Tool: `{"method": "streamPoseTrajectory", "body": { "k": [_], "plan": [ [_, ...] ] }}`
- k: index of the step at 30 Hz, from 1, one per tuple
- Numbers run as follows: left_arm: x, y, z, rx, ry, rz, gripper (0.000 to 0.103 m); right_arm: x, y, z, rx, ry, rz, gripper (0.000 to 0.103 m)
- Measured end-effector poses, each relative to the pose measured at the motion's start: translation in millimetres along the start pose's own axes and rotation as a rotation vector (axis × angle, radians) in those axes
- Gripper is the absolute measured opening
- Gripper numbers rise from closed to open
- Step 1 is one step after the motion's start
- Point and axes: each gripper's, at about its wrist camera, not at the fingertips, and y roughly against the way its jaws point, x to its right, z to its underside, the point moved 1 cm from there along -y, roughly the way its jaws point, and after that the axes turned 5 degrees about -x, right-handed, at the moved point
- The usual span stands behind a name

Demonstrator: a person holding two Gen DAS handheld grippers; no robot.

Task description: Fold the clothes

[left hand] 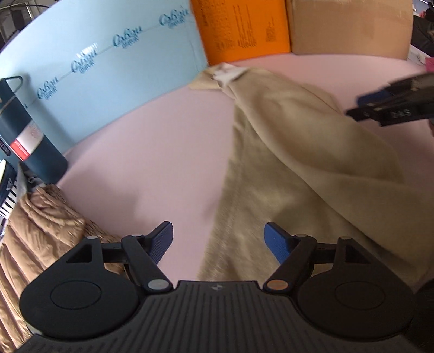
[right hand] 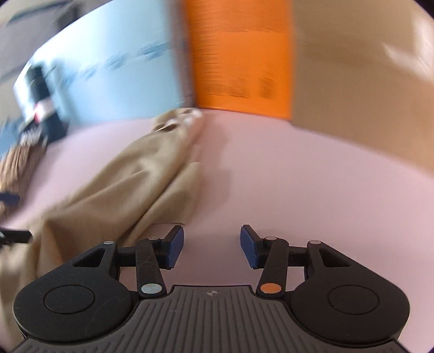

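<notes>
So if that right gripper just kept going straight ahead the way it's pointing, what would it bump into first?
Probably the bare pink tabletop: the right gripper has open jaws with nothing between them, and the beige garment lies off to its left. Farther on stands the orange box, though blur makes depth uncertain.

Makeshift workspace: pink foam pad (left hand: 152,152) walled by cartons (left hand: 350,24).

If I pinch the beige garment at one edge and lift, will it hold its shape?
Probably not. The beige garment lies in soft folds and ridges, so it likely drapes and sags. On the smooth pink surface it may drag along rather than stay put.
</notes>
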Motion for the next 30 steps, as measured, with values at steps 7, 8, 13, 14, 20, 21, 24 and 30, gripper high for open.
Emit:
{"method": "streamPoseTrajectory", "body": {
  "k": [7, 8, 13, 14, 20, 21, 24, 30],
  "plan": [
    [-2.9, 4.6, 5.7, -0.032, 0.037, -0.003, 0.074, -25.4, -40.5, -32.2, 0.061, 0.123, -0.074, 0.032],
    [-5.3, 5.8, 8.1, -0.039, 0.041, -0.005, 0.074, -24.8, -40.5, -37.2, 0.061, 0.122, -0.071, 0.016],
    [-15.0, 11.3, 19.8, -0.066, 0.097, -0.014, 0.081, -14.8, -23.8, -54.0, 0.096, 0.189, 0.044, 0.005],
    [-15.6, 11.4, 20.5, -0.068, 0.104, -0.013, 0.081, -10.2, -17.5, -57.3, 0.112, 0.202, 0.077, 0.005],
    [-15.3, 10.8, 22.1, -0.069, 0.103, -0.024, 0.084, 82.0, 28.4, -80.1, 0.226, -0.162, 0.397, 0.009],
    [-15.6, 10.6, 22.3, -0.070, 0.104, -0.024, 0.084, 92.8, 35.4, -78.9, 0.226, -0.209, 0.420, 0.016],
    [-17.0, 9.8, 22.9, -0.073, 0.111, -0.023, 0.086, 110.2, 50.0, -71.5, 0.215, -0.292, 0.360, 0.044],
    [-18.3, 9.8, 23.2, -0.083, 0.122, -0.020, 0.088, 93.2, 15.0, -48.6, 0.092, -0.358, 0.008, 0.058]
  ]
}}
